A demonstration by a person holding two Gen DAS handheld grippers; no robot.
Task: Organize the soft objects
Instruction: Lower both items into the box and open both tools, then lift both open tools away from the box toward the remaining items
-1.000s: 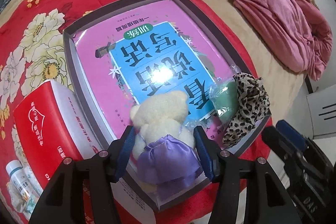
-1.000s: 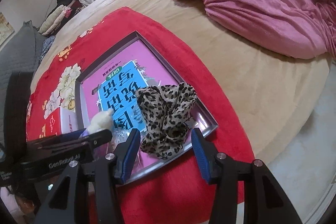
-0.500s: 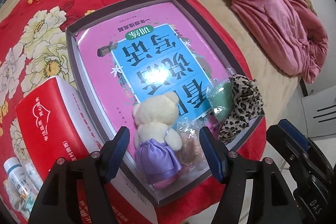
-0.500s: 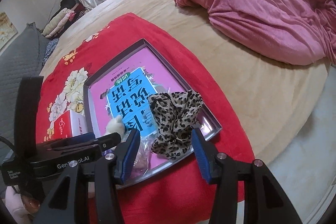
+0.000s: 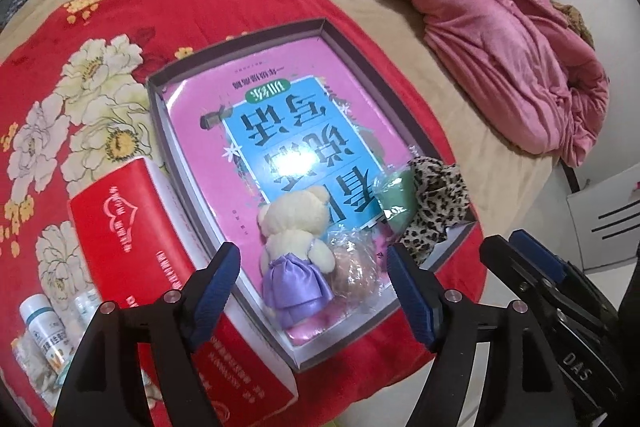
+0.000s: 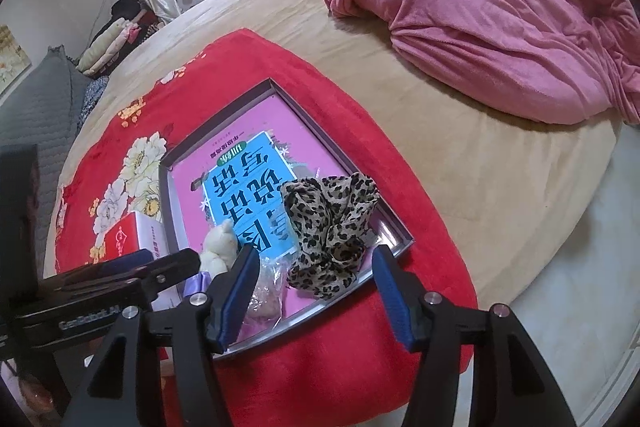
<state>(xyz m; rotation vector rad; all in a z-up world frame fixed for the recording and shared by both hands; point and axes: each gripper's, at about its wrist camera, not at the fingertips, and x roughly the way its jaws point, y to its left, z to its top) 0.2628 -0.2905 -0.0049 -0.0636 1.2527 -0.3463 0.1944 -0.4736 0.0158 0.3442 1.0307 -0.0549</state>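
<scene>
In the grey tray (image 5: 240, 37), cream teddy bear (image 5: 294, 227) (purple satin skirt), leopard-print scrunchie (image 6: 330, 227), left gripper (image 5: 312, 291) and right gripper (image 6: 316, 291) both spread, empty.

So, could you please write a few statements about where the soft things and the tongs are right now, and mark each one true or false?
1. The teddy bear lies inside the box. True.
2. The left tongs are shut on the bear. False: they are open and hold nothing.
3. The leopard scrunchie lies on the pink quilt. False: it sits at a corner of the box.
4. The right tongs are open. True.
5. A red carton lies beside the box. True.
</scene>
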